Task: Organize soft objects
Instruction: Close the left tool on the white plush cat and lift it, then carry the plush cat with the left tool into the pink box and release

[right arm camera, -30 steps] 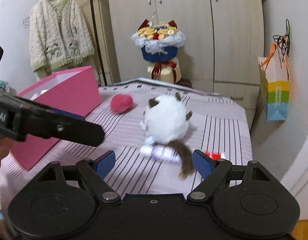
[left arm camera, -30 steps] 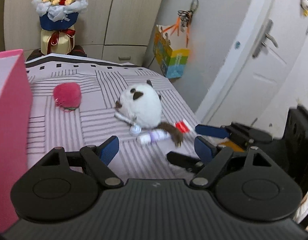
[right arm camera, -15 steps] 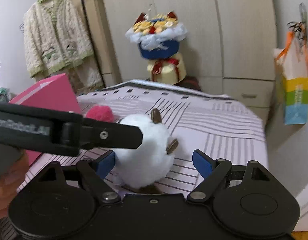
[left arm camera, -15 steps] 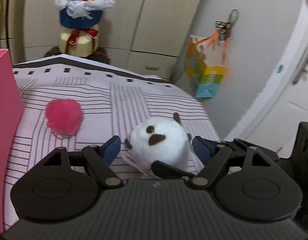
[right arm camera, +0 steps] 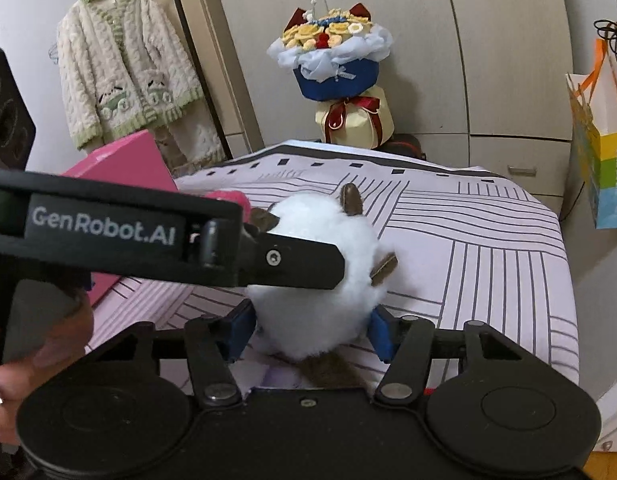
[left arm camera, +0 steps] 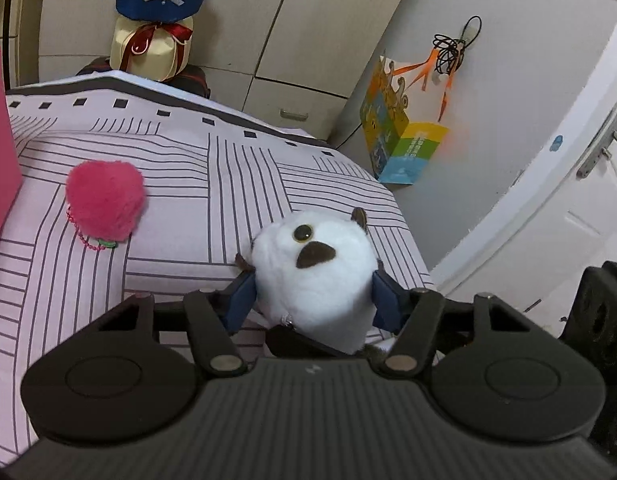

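Observation:
A white plush toy (left arm camera: 316, 276) with brown ears and tail sits near the right edge of the striped bed (left arm camera: 212, 168). My left gripper (left arm camera: 312, 300) has its blue pads against the toy's two sides, and its jaws are closing. My right gripper (right arm camera: 308, 334) holds the same toy (right arm camera: 320, 280) lower down, pads touching its flanks, and its jaws are also closing. One left finger (right arm camera: 300, 262) crosses the toy in the right wrist view. A pink fluffy ball (left arm camera: 104, 200) with a bead chain lies on the bed to the left.
A pink box (left arm camera: 0, 152) stands at the bed's left side. Beyond the bed are a bouquet (left arm camera: 156, 8), wardrobe doors and a hanging cardigan (right arm camera: 124, 80). A colourful paper bag (left arm camera: 400, 140) hangs by the white door (left arm camera: 548, 180). A person's hand (right arm camera: 36, 364) grips the left tool.
Both grippers moved forward and down to the white plush toy, and their jaws narrowed from wide apart to touching its sides. The small items beside the toy are now hidden beneath the grippers.

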`<act>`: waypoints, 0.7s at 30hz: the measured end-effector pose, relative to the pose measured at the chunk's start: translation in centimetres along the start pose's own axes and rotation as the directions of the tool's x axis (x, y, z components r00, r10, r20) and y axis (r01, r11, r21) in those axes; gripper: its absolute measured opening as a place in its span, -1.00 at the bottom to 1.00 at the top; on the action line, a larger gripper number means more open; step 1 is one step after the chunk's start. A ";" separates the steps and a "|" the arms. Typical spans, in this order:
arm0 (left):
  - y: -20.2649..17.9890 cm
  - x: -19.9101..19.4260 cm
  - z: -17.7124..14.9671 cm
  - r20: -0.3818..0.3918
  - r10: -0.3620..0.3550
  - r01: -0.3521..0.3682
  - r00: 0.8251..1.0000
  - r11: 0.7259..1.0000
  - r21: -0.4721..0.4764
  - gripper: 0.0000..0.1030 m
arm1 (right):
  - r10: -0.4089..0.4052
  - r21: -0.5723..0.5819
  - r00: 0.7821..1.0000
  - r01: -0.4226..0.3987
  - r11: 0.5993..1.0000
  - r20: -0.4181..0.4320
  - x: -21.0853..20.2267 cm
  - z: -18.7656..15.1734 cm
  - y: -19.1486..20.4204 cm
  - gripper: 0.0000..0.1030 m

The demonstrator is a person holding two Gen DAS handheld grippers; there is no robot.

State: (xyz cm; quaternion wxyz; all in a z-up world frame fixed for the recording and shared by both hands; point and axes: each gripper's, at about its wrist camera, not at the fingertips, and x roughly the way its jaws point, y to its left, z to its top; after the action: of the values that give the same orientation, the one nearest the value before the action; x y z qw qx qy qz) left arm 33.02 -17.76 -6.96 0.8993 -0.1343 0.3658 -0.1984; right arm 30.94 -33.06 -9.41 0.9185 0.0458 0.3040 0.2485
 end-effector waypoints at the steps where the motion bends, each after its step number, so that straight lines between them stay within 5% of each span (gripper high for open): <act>1: -0.2 -0.2 -0.1 0.004 0.001 -0.001 1.000 1.000 0.009 0.20 | -0.003 0.007 1.000 0.003 1.000 0.000 -0.3 0.0 0.2 0.23; 11: -1.7 -5.1 -1.1 0.058 -0.021 0.016 0.998 0.997 0.079 0.20 | -0.004 0.033 0.999 0.002 0.999 0.050 -4.2 0.4 3.1 0.24; 21: -3.3 -11.2 -4.4 0.115 0.057 -0.079 0.992 0.978 0.195 0.20 | 0.030 -0.010 0.995 -0.029 1.000 0.091 -7.7 -1.4 8.2 0.23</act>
State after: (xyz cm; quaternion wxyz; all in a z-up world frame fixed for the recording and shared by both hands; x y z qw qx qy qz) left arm 21.68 -16.01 -1.98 0.9332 -0.0414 0.2988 -0.1954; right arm 21.25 -29.75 -4.48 0.9278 0.0577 0.2601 0.2611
